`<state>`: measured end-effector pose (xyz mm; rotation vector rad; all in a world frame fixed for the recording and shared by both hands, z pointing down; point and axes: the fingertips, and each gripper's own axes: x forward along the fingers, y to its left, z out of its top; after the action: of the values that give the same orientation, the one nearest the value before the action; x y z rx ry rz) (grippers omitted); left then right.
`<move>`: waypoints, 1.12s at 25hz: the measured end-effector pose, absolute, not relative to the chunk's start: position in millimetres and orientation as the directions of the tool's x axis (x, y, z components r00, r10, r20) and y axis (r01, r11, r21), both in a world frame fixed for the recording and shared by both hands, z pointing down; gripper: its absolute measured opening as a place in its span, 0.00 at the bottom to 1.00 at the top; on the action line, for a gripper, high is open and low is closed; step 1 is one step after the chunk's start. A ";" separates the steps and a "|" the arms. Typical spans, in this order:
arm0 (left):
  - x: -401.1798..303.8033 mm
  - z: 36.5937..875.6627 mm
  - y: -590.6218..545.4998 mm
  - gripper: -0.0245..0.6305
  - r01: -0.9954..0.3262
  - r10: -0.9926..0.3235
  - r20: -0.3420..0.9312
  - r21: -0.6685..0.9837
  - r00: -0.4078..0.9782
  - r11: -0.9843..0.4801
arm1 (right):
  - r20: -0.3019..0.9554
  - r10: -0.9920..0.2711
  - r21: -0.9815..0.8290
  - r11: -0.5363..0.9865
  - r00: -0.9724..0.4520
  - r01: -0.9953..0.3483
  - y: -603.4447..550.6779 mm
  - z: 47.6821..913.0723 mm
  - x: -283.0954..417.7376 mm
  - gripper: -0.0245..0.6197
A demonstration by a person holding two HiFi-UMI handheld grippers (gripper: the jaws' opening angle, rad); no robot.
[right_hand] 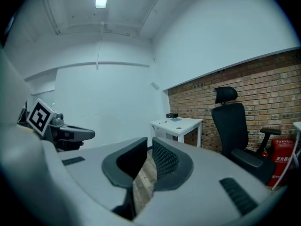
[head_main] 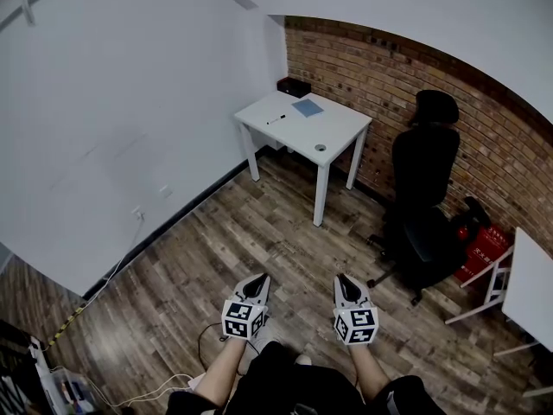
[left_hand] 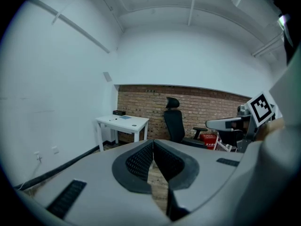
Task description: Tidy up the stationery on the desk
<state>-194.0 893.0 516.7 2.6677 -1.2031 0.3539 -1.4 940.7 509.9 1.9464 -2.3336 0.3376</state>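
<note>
Well, you are standing well back from the small white four-legged desk (head_main: 341, 128), which sits in the corner where the white wall meets the red brick wall (head_main: 389, 76).

The only box-like thing on it is a small black rectangular box (head_main: 294, 86) at the back corner, against the bricks. From here it is too small to tell whether it is open or what it holds.

Just in front of it a flat pale-blue notebook or sheet (head_main: 307, 107) lies on the desktop. A thin black pen (head_main: 276, 119) lies near the desk's left edge, beside the blue sheet and apart from it. Its long axis runs up and to the right in the head view, and you cannot tell which end is the tip. A small grey round object (head_main: 320, 148) sits alone near the front edge; what it is cannot be made out.

Your left gripper (head_main: 257, 279) and right gripper (head_main: 343, 277) hang side by side over the wooden plank floor (head_main: 259, 232), both aimed towards the desk. Each has its jaws closed together with nothing between them.

A black high-backed office chair (head_main: 425, 188) stands to the right of the desk. Another white table (head_main: 531, 288) is cut off by the right edge of the head view.
</note>
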 end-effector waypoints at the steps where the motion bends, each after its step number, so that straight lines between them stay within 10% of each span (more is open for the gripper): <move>1: -193.1 516.5 890.1 0.06 -0.757 -0.711 0.294 0.076 0.639 -0.649 | 0.205 -0.960 -0.115 0.167 -0.188 -0.979 938.3 510.1 0.7 0.08; 28: -194.4 519.9 652.3 0.06 -0.723 -0.673 0.294 0.106 0.678 -0.682 | 0.233 -0.955 -0.106 0.161 -0.182 -0.981 703.8 507.5 -22.7 0.08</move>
<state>-194.4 652.3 519.9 2.6775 -1.1298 0.3423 -22.7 703.8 507.5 1.9335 -2.3057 0.3538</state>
